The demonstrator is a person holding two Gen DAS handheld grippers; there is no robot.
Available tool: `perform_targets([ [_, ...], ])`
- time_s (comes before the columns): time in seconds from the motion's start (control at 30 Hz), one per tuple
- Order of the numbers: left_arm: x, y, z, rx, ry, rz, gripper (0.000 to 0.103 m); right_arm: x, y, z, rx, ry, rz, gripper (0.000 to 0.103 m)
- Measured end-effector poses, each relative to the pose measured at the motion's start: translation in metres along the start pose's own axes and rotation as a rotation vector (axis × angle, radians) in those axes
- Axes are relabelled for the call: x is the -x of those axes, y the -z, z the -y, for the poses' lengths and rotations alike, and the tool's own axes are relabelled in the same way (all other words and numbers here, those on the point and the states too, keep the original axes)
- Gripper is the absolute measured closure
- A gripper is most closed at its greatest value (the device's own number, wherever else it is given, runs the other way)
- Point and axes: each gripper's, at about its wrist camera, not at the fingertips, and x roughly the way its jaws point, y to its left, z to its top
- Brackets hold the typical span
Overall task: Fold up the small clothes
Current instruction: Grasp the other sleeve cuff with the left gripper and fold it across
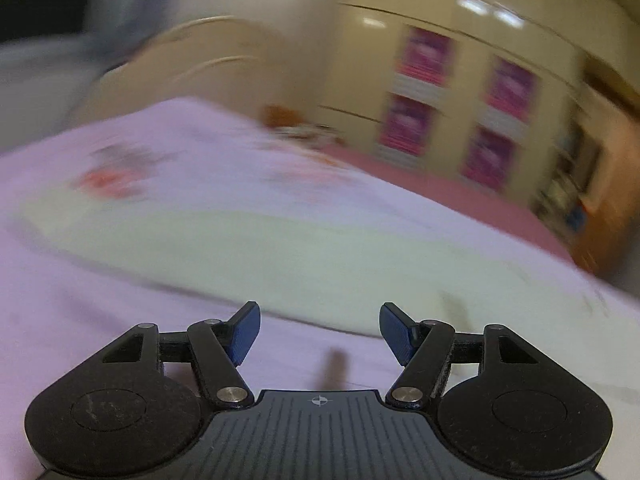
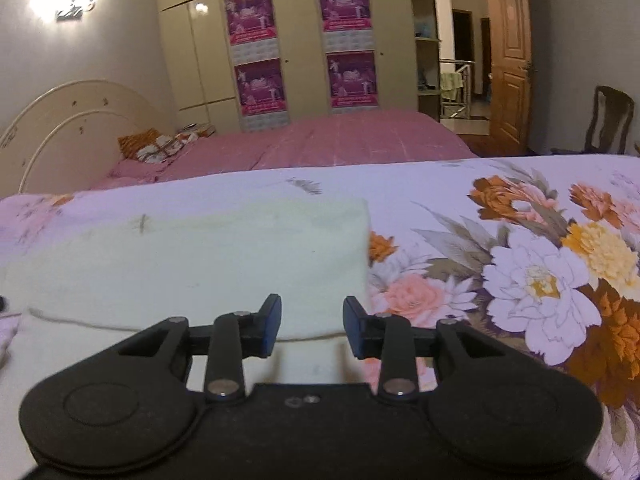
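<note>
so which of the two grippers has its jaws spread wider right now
The left gripper: its blue pads stand far apart over the floral bedsheet. The right gripper shows a narrower gap, over the pale cloth.

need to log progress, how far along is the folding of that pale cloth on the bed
Done: the pale cloth lies flat on the flowered sheet, one layer apparently folded over another. In hand: nothing; the left gripper and right gripper are both open and empty. Left: any further folds; I can't tell how many.

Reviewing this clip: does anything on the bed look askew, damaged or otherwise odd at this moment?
Nothing stands out. The pale green cloth lies flat and folded on the floral bedsheet, its right edge straight. A few faint dark marks show on it. Neither the left gripper nor the right gripper holds anything.
</note>
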Motion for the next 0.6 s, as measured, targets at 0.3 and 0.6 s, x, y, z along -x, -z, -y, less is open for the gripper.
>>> perform_targets([
  [0.3,-0.026,-0.027,-0.195,0.538,-0.054,0.045,0.046,-0.013,-0.001,-0.041,0.030,-0.049,-0.031,0.068],
  [0.6,-0.051,-0.033,-0.202,0.540,-0.070,0.084,0.049,-0.043,-0.007,-0.044,-0.038,-0.039,-0.071,0.067],
])
